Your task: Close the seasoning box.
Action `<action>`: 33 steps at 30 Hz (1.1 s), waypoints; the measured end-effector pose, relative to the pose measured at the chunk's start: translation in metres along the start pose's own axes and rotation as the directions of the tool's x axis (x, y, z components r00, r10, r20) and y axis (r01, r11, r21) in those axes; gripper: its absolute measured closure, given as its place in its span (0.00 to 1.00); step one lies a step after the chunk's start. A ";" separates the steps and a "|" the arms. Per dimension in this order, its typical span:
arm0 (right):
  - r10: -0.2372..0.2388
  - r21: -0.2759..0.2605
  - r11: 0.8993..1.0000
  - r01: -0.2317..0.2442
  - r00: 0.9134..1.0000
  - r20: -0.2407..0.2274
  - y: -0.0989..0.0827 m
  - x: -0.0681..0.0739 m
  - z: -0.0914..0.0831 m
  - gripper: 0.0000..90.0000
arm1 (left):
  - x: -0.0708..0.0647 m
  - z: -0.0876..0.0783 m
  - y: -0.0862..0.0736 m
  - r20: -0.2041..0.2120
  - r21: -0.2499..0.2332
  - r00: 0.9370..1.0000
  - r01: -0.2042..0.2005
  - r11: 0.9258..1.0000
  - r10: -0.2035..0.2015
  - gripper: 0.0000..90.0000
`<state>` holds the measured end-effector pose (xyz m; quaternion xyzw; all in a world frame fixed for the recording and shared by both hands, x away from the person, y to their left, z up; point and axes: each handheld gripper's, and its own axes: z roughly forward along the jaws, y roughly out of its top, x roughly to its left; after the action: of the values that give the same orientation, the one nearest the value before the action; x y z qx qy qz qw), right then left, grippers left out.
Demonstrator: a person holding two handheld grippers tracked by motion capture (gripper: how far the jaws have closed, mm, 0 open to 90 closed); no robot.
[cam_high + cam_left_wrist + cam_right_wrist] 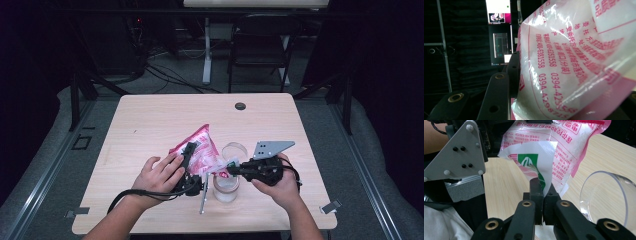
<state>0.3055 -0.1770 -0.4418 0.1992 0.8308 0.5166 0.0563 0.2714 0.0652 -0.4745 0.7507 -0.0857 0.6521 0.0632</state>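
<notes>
From above, the pink-and-white bag [202,150] is held up over the pale wooden worktop [150,120] between both hands, just beside a clear jar [226,187] and a clear lid [234,150]. The right gripper [541,195] view shows its fingers clenched on a torn flap with a green mark. The left gripper [189,167] grasps the bag's body, where its own view reads "0394-42" in pink among Chinese print; a dark room with a folding chair [262,40] lies beyond.
</notes>
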 end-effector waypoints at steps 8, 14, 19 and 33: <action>-0.002 0.007 1.000 0.002 1.000 0.007 0.000 0.000 0.001 0.99 | 0.000 0.000 0.000 0.005 -0.001 1.000 0.009 1.000 -0.009 0.71; -0.001 0.005 1.000 0.001 1.000 0.008 0.000 0.000 0.001 0.99 | 0.000 -0.001 0.001 0.016 0.010 1.000 0.009 1.000 -0.009 0.71; -0.001 0.000 1.000 0.001 1.000 0.010 0.000 0.000 0.000 0.99 | 0.001 -0.001 0.001 0.008 0.006 1.000 -0.004 1.000 0.004 0.71; -0.002 -0.002 1.000 0.002 1.000 0.017 0.000 0.000 0.001 0.99 | -0.001 -0.001 0.001 0.009 -0.006 1.000 -0.002 1.000 0.002 0.71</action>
<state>0.3053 -0.1765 -0.4422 0.2027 0.8299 0.5158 0.0640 0.2697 0.0642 -0.4754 0.7534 -0.0886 0.6484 0.0642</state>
